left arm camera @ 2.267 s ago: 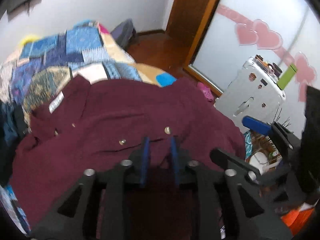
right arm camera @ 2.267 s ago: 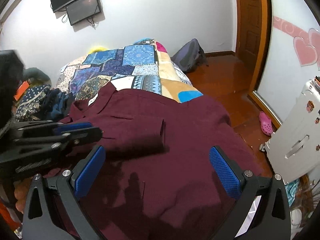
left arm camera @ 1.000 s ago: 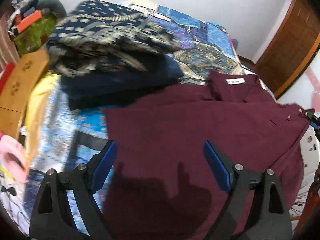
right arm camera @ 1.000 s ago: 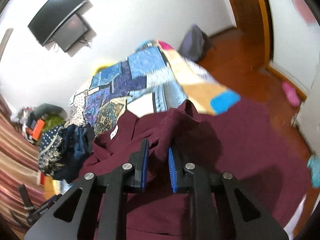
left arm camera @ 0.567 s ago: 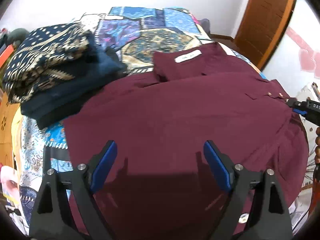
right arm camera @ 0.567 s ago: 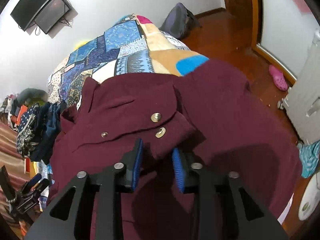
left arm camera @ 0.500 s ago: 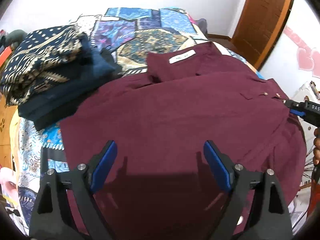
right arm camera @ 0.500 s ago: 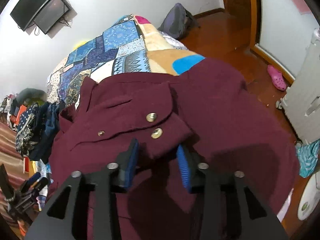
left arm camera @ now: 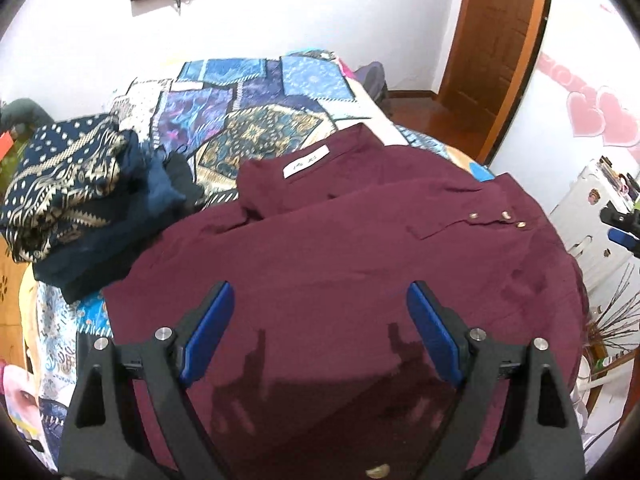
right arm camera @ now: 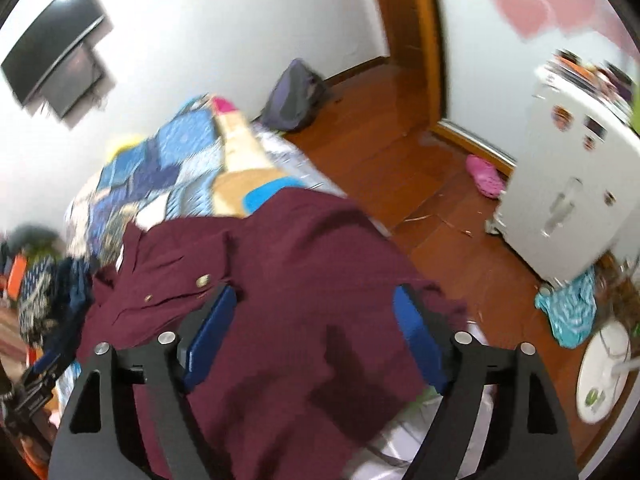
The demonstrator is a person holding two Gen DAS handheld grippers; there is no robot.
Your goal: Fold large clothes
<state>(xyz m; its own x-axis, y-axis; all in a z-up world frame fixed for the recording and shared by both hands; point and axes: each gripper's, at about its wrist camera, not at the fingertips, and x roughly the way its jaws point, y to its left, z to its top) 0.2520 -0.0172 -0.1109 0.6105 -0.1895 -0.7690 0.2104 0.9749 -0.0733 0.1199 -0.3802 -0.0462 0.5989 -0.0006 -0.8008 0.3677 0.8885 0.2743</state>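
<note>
Maroon shirt (left arm camera: 340, 264) lies spread on the patchwork bedspread (left arm camera: 256, 92), collar and white label toward the wall, buttoned cuff folded in over its door-side half. Your left gripper (left arm camera: 320, 336) hangs over the near hem, jaws spread, nothing between them. Your right gripper (right arm camera: 316, 328) has just been opening — its jaws stand wide above the cloth beside the cuff, no fabric pinched.

Step in hand, as judged: sleeve is laid in, next fold to be set up. Take the hem with both grippers at matching points, well apart, so the fold line stays straight; lift only enough to clear the cloth below.

Edges: the shirt's door-side edge droops off the bedspread toward the wooden floor (right arm camera: 400, 168) — draw it inward before folding. The stack of dark patterned clothes (left arm camera: 68, 184) touches the shirt's far shoulder; keep clear. Open room lies beyond the collar.
</note>
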